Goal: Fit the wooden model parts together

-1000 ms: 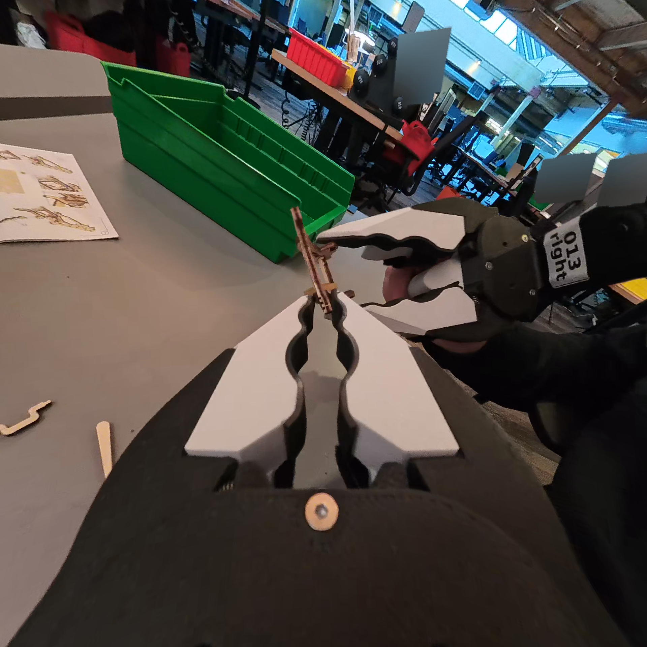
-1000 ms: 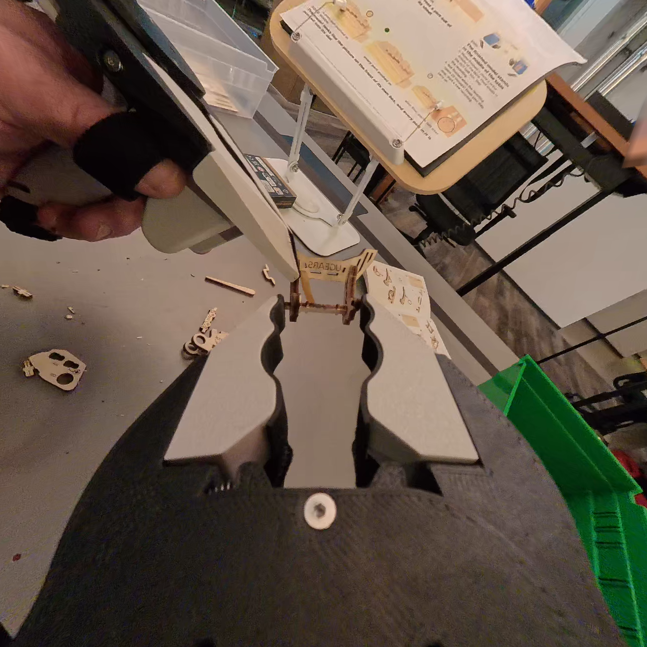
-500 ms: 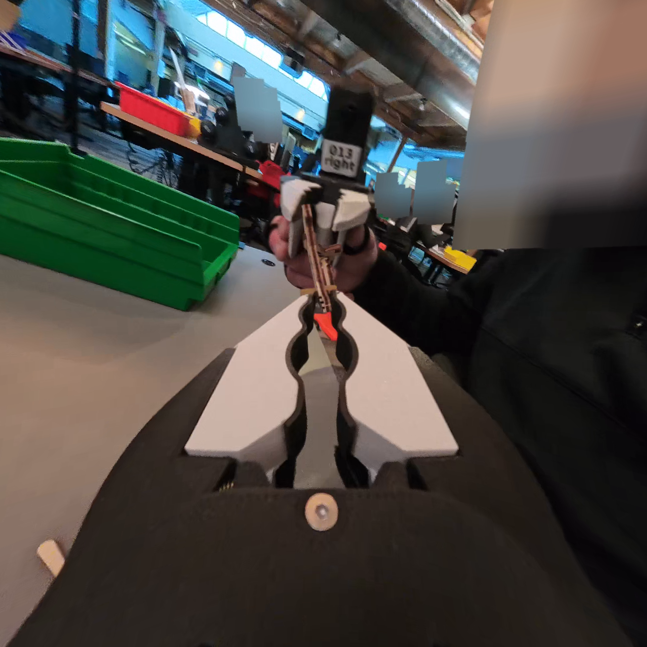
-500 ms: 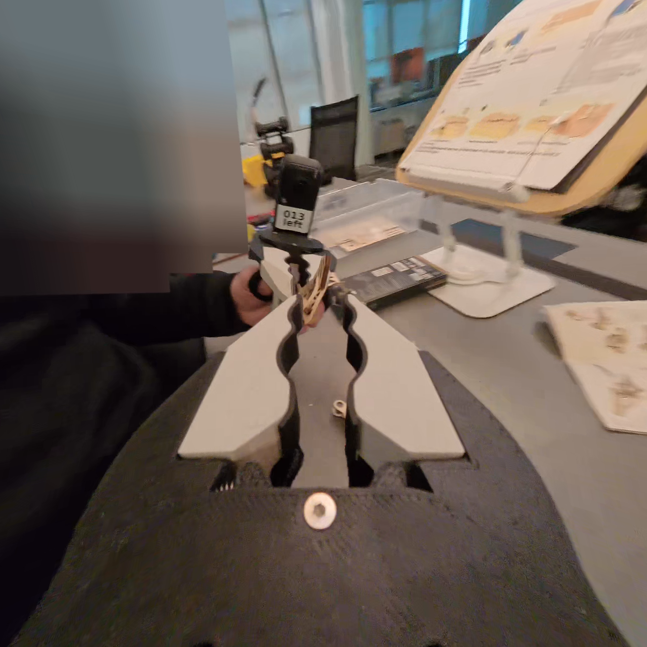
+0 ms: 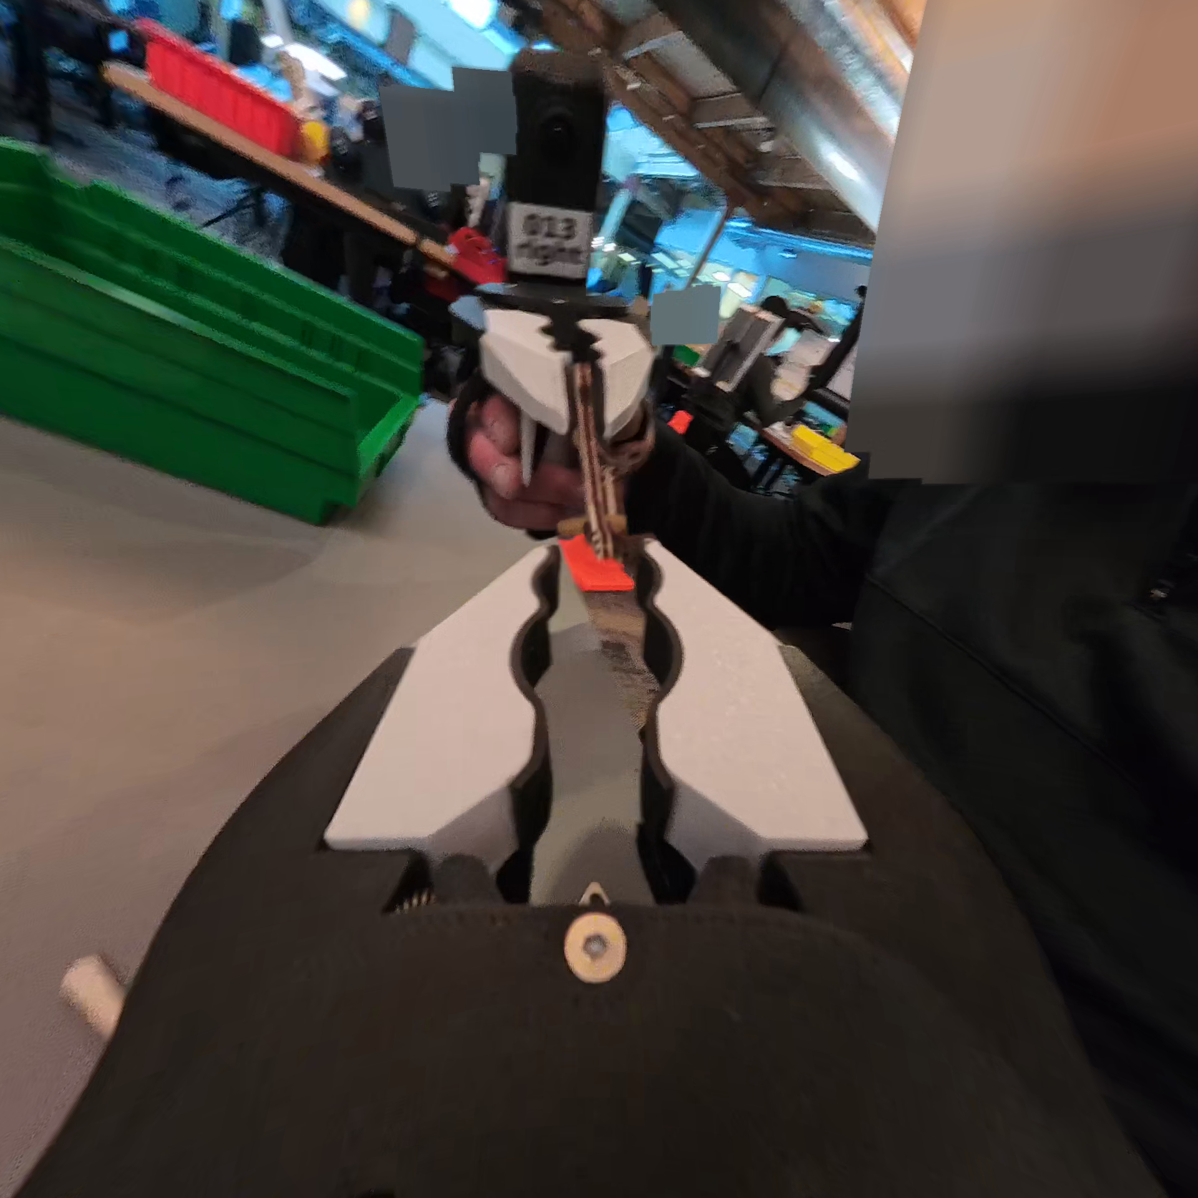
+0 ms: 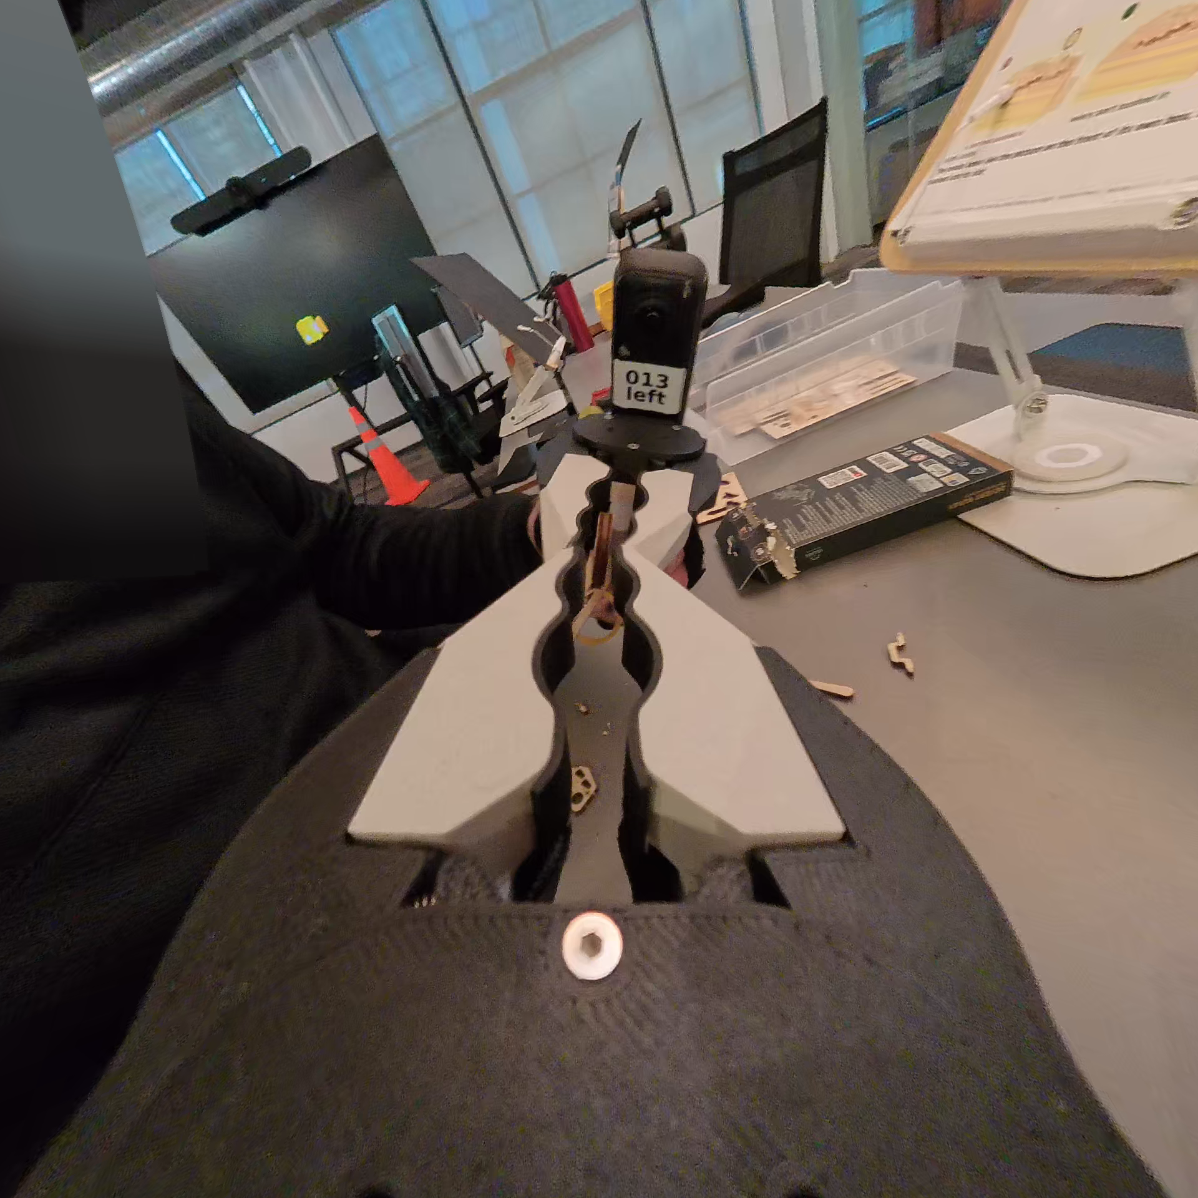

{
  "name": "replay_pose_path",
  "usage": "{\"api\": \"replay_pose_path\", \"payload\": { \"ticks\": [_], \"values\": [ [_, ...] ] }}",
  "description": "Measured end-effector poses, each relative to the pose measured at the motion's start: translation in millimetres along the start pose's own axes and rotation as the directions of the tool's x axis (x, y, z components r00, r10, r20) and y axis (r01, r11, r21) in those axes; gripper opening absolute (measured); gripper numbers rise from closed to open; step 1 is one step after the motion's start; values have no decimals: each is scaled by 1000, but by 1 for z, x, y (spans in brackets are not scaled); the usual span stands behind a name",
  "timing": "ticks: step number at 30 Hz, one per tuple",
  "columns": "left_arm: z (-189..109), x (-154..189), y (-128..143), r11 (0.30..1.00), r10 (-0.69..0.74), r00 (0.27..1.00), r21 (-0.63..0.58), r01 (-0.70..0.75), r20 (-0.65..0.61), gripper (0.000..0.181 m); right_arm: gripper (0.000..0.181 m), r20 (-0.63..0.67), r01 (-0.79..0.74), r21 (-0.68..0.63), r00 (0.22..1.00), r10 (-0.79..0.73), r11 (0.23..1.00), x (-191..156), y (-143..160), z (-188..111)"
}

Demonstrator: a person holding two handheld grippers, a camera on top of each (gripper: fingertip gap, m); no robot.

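Both claws have swung face to face — wooden model point(image 5: 593, 473) now lifted between them.

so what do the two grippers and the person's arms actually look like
Both grippers match: a broad black textured body with a pale round screw at its centre, and two pale grey wedge-shaped fingers lined with wavy black inner edges. The left gripper and right gripper each carry a black camera block on a round black plate, with a white label. The person wears long black sleeves.

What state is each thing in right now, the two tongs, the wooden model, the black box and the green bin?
left tongs: shut on the wooden model
right tongs: shut on the wooden model
wooden model: held off the table between both tongs
black box: lying flat, torn end flap open
green bin: open-topped, contents not visible
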State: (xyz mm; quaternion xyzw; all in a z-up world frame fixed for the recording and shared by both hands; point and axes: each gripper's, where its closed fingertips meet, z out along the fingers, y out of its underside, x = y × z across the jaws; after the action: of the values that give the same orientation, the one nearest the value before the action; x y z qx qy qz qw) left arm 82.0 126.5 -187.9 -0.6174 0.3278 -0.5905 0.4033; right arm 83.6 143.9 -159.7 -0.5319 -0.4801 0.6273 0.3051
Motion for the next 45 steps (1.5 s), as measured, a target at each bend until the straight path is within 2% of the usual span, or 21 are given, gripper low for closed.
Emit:
{"api": "replay_pose_path", "payload": {
  "ticks": [1, 4, 10, 12, 15, 19, 23, 26, 31, 39, 45],
  "values": [
    [-4, -8, 3, 1000, -20, 998, -11, 20, 53, 32, 5, -23, 0, 13, 1000, 0, 1000, 5, 0, -2],
    [-19, -25, 26, 991, -62, 972, -100, 86, 227, 42, 4, -118, 14, -1, 993, -14, 1000, 21, 9, -11],
    [-54, -21, 76, 948, -36, 902, -270, 167, 431, 38, 5, -197, 41, -91, 979, -58, 995, 25, 39, -18],
    [-66, -16, 80, 950, -19, 882, -266, 163, 471, 34, 5, -204, 90, -179, 971, -126, 980, 19, 53, -11],
    [-81, -12, 84, 947, 9, 860, -281, 157, 510, 31, 5, -138, 160, -318, 967, -213, 935, 3, 72, 7],
    [-71, 1, 77, 947, 96, 877, -314, 65, 471, 30, 5, 3, 230, -430, 967, -253, 873, -18, 90, 38],
    [-62, 8, 87, 909, 183, 885, -417, 14, 429, 29, 5, 91, 272, -449, 962, -259, 851, -27, 92, 64],
    [-61, 11, 89, 914, 171, 900, -406, 7, 401, 24, 5, 127, 287, -445, 958, -257, 848, -27, 88, 74],
    [-64, 16, 81, 929, 175, 914, -368, -30, 365, 4, 5, 164, 268, -434, 962, -217, 860, -24, 79, 82],
    [-73, 18, 84, 934, 138, 933, -358, -10, 332, 10, 5, 210, 272, -436, 958, -197, 858, -24, 76, 91],
    [-71, 18, 85, 932, 154, 936, -361, -31, 317, 3, 5, 232, 270, -412, 955, -186, 870, -24, 70, 96]
  ]
}}
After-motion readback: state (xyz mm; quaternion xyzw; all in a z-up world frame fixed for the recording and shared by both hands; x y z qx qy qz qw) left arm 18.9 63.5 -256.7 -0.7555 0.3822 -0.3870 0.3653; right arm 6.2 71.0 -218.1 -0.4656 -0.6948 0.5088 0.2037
